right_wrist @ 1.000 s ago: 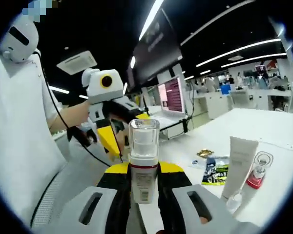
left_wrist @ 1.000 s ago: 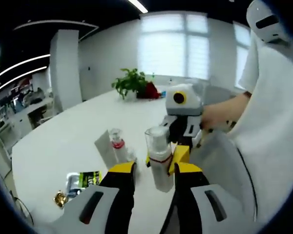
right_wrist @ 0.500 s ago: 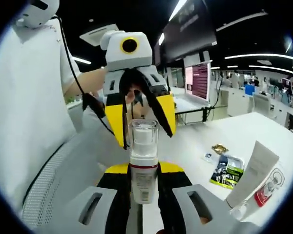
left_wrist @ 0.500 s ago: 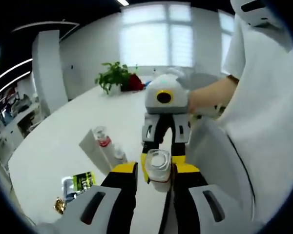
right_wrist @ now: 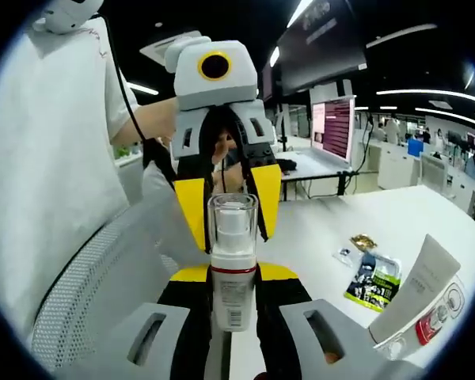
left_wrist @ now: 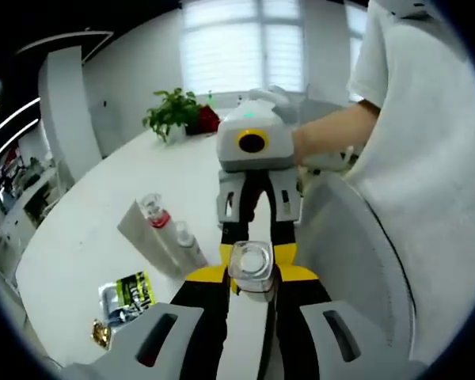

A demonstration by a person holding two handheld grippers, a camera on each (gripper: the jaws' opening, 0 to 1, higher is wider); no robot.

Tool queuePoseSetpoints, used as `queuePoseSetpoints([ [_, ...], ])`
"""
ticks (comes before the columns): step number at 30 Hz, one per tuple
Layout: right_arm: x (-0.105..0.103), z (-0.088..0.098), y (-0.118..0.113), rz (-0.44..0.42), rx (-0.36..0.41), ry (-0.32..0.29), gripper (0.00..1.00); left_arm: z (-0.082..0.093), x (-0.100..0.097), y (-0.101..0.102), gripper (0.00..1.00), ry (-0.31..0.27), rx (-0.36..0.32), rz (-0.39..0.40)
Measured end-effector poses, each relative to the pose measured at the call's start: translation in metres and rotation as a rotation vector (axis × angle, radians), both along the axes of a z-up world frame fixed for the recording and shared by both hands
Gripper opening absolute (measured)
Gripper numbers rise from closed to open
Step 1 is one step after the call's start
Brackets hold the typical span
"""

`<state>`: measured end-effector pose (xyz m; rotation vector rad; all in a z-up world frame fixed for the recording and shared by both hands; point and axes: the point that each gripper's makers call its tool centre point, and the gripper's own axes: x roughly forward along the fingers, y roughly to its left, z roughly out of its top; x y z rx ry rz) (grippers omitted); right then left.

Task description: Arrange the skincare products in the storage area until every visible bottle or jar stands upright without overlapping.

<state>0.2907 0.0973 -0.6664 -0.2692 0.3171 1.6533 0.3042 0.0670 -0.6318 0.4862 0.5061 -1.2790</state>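
Pump bottle: you held the clear-capped pump bottle (right_wrist: pixel 233 269) upright above the white table (right_wrist: pixel 332 226), its red collar and white labelled body between the yellow-tipped jaws of your right gripper (right_wrist: pixel 233 277). In the left gripper view the same bottle (left_wrist: pixel 251 269) was seen from above, its square clear cap facing the camera.
Right gripper: you had it clenched on the bottle's body, jaws touching both sides.
Left gripper: your left gripper (right_wrist: pixel 229 207) faced the right one from just behind the bottle, with its yellow jaws spread to either side of the cap. In its own view the jaws (left_wrist: pixel 252 279) flanked the cap with narrow gaps, so you had not closed them on it.
Tube: a white tube (right_wrist: pixel 416 286) leaned on the table to the right of your right gripper, touching a small red-collared bottle (right_wrist: pixel 433 318) beneath it.
Small dropper: a little white bottle (left_wrist: pixel 187 242) lay against the tube (left_wrist: pixel 146 236) in the left gripper view.
Sachets: a green-and-black sachet (right_wrist: pixel 370 279) lay flat near the tube, with a gold wrapper (right_wrist: pixel 362 241) just beyond it.
Surroundings: a potted plant (left_wrist: pixel 172 116) stood far across the table; a monitor (right_wrist: pixel 333 127) glowed on a desk behind.
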Motion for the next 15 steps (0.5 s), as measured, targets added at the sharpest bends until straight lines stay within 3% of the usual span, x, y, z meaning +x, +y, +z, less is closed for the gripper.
queuePoseSetpoints([
  [6, -0.002, -0.015, -0.003, 0.001, -0.065, -0.039, 0.20, -0.014, -0.004, 0.002, 0.24, 0.011, 0.068, -0.028],
  [15, 0.005, -0.021, -0.007, -0.049, -0.071, -0.039, 0.21, -0.019, -0.001, 0.003, 0.24, 0.002, 0.098, -0.043],
])
